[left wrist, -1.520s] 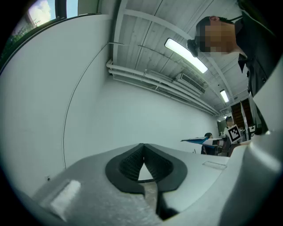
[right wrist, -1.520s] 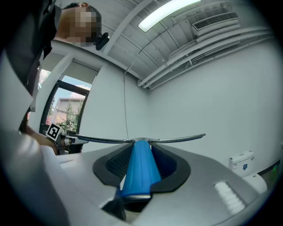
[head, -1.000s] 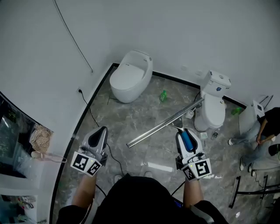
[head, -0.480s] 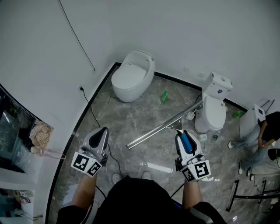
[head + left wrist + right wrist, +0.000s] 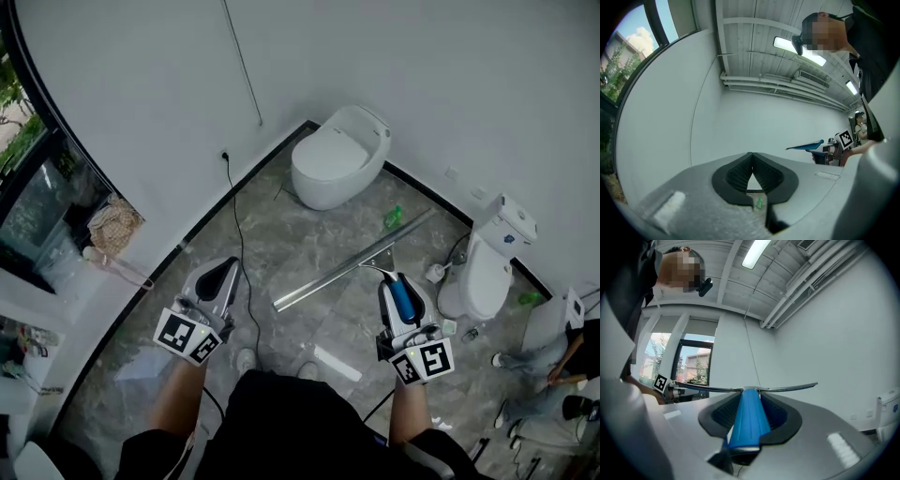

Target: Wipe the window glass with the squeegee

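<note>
Window [image 5: 37, 202] has swung closer leftward; right gripper [image 5: 392, 278] clamps squeegee [image 5: 328, 276].

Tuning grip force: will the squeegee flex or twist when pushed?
Probably stiff: the squeegee has a straight metal bar. May twist, since the long bar overhangs the right gripper both sides, held only by its blue handle.

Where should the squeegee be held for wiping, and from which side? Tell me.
By the blue handle, from its tail end, jaws on its two flanks, as the right gripper has it. The handle is straight and narrow; the long metal blade crosses its far end and must stay free.
</note>
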The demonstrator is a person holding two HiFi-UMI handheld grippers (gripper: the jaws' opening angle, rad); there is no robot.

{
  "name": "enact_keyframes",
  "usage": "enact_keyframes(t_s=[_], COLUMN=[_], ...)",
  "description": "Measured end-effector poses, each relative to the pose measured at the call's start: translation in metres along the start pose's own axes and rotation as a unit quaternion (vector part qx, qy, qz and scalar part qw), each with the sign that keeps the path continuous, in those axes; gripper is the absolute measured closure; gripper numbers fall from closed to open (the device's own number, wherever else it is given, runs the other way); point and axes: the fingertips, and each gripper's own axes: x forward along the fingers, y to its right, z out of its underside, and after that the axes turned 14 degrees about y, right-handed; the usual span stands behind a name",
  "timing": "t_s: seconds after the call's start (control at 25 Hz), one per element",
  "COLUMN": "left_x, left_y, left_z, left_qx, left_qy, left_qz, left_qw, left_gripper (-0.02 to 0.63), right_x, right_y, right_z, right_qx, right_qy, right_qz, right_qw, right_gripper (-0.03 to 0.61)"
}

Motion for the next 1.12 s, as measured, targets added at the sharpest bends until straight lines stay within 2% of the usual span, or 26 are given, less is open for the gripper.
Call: enact_keyframes(t_s=[0.32,0.72,0.96,1.12], left_x=[-0.07,-0.147,-0.199,-0.242], left_y=[-0.041,-0.11,-0.145,-0.171], left_z=[-0.036,-0.087,-0.109,-0.128], left_qx=[0.037,0.086,0.101,0.116], left_qy=[0.008,0.018,0.028,0.033], left_qz=[-0.089,-0.155,-0.198,-0.235], left_qw=[0.9953,0.9839,0.9746,0.9646], left_gripper=[0.614,0.614,0.614,0.614], right_x=[0.056,0.117,0.149,0.176], right_y=[-0.065,-0.155,-0.217,-0.269], right_z=[0.028,0.035,0.051,0.063], right_qx=[0.036,0.067,0.076,0.086], right_qy=[-0.011,0.001,-0.006,-0.007], right_qz=[-0.102,-0.166,-0.212,-0.251], right_qw=[0.994,0.984,0.974,0.964], right_gripper=[0.445,0.445,0.445,0.445])
